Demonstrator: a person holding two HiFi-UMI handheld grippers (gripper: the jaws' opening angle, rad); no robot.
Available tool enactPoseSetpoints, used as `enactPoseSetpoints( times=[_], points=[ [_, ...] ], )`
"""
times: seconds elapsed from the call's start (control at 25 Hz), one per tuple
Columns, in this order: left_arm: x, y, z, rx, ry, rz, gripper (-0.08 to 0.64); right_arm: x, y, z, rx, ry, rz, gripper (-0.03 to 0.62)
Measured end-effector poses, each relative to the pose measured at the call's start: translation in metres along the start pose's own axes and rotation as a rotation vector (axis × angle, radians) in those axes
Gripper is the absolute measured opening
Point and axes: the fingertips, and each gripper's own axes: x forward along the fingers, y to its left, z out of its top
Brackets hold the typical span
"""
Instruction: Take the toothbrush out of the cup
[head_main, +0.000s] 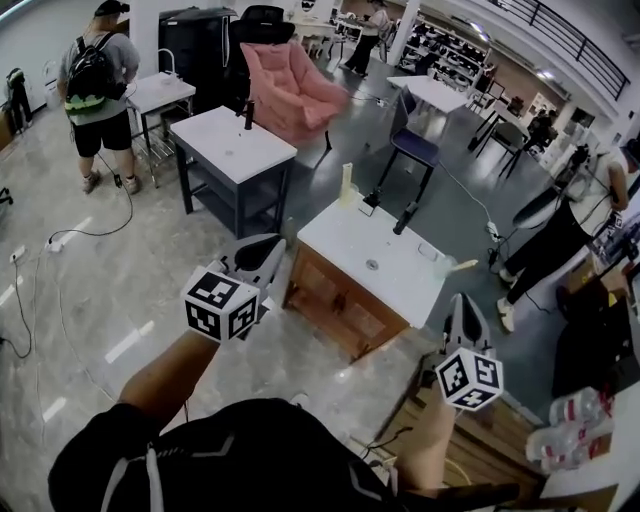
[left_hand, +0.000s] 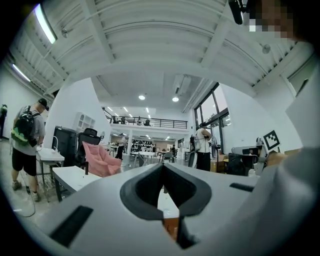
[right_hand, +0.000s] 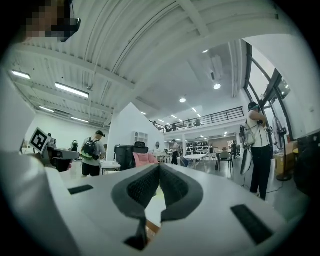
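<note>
Progress on the task: nil, as far as can be seen. The left gripper (head_main: 268, 250) and right gripper (head_main: 463, 305) are held level in front of the person, short of the table (head_main: 400, 275) and well apart from everything on it. The left gripper view shows its jaws pressed together with nothing between them. The right gripper view shows the same: pads closed tip to tip, empty.

The cup (head_main: 347, 190), pale yellow, stands upright at the far left corner of the table top. A thin pale stem rises from it, which I judge to be the toothbrush (head_main: 347, 168); it is too small to confirm. Nothing touches either item. Two black fixtures (head_main: 372, 198) stand just beside the cup along the far edge. A clear item with a yellow end (head_main: 447, 265) lies at the right edge; I cannot identify it.

Outstanding, in my judgement, is the whole job:
- Close the distance to the table.
- Spread one pair of jaws and pinch the stem above the rim.
- Draw the stem straight up until it clears the cup.

The cup looks light and sits near a corner, so a sideways pull could tip it. Steadying it with the other gripper seems prudent.
</note>
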Motion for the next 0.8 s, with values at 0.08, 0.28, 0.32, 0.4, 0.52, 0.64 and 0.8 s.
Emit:
enactPoseSetpoints(
  times=[0.08, 0.28, 0.32, 0.4, 0.52, 0.64, 0.8],
  points=[
    [0.021, -0.002, -0.005, 0.000, 0.012, 0.006, 0.003, 0.012, -0.017, -0.004, 0.000, 0.001, 0.005, 0.006],
    [0.069, -0.014, -0.010, 0.030, 0.038, 0.000, 0.003, 0.036, -0.063, -0.018, 0.037, -0.005, -0.017, 0.006],
    [0.078, -0.016, -0.010, 0.038, 0.041, 0.001, 0.003, 0.039, -0.072, -0.022, 0.046, -0.003, -0.021, 0.006],
    [0.095, -0.018, -0.008, 0.040, 0.040, 0.007, 0.003, 0.045, -0.085, -0.026, 0.049, 0.005, -0.018, 0.006],
    [0.121, -0.019, -0.013, 0.024, 0.043, 0.015, 0.003, 0.057, -0.103, -0.032, 0.042, 0.016, -0.013, 0.006],
    [0.144, -0.022, -0.019, 0.021, 0.046, 0.011, 0.003, 0.068, -0.121, -0.035, 0.030, 0.018, -0.020, 0.006],
    [0.170, -0.024, -0.021, 0.018, 0.039, 0.014, 0.003, 0.085, -0.135, -0.036, 0.025, 0.018, -0.003, 0.006]
  ],
)
